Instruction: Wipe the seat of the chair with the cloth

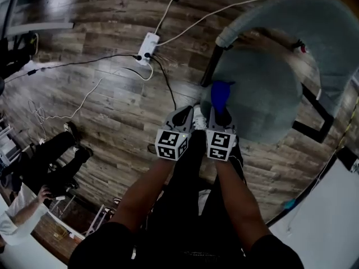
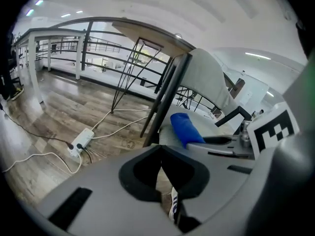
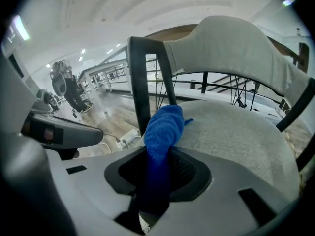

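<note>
A grey upholstered chair with a round seat (image 1: 263,94) (image 3: 236,136) and a curved backrest (image 1: 314,21) stands at the right. My right gripper (image 1: 220,110) (image 3: 160,168) is shut on a blue cloth (image 1: 220,94) (image 3: 162,132); the cloth sticks out past the jaws over the seat's near left edge. The same cloth (image 2: 186,128) shows at the right in the left gripper view. My left gripper (image 1: 182,116) (image 2: 161,173) hovers beside the right one, left of the chair and over the floor, shut with nothing between its jaws.
A white power strip (image 1: 148,45) (image 2: 81,142) with several cables lies on the wooden floor ahead to the left. The chair's black leg (image 2: 165,97) rises just ahead of the left gripper. A person sits low at the left (image 1: 45,167). My shoe (image 2: 174,205) shows below.
</note>
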Demonstrator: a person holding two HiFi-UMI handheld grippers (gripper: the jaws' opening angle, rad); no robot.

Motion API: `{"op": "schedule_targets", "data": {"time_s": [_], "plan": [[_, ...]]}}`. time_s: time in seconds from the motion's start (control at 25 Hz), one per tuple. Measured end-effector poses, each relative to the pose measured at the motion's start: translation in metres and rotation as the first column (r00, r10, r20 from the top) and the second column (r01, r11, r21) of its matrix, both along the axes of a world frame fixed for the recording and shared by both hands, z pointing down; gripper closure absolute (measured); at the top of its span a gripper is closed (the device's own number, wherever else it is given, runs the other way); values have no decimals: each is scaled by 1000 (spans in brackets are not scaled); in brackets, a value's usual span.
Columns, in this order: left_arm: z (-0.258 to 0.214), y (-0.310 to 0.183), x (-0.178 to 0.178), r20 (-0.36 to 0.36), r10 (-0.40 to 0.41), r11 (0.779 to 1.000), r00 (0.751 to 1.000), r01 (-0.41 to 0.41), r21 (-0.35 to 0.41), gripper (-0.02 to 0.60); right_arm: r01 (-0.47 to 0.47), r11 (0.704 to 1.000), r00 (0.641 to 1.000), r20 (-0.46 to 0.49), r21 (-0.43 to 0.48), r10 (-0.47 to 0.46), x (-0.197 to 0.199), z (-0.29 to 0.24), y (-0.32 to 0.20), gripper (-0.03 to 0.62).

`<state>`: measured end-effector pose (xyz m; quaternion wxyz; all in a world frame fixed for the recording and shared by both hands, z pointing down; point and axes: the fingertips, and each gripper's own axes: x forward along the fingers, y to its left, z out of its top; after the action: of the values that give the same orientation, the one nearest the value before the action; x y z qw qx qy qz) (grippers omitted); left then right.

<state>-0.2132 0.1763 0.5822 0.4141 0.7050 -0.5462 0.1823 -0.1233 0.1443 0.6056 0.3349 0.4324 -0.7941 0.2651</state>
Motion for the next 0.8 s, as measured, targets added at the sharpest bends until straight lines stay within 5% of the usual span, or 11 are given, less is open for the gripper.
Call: {"op": "schedule_targets", "data": {"time_s": [0.4, 0.8], "plan": [[5, 5, -24, 9, 25, 1000, 1000, -25, -11, 575, -20, 1000, 1000, -2, 1, 20, -29, 6, 8, 485], [-2, -10, 9, -6, 82, 997, 997, -82, 10, 575, -105, 994, 994, -28, 8, 106, 13, 6, 7, 487]]}}
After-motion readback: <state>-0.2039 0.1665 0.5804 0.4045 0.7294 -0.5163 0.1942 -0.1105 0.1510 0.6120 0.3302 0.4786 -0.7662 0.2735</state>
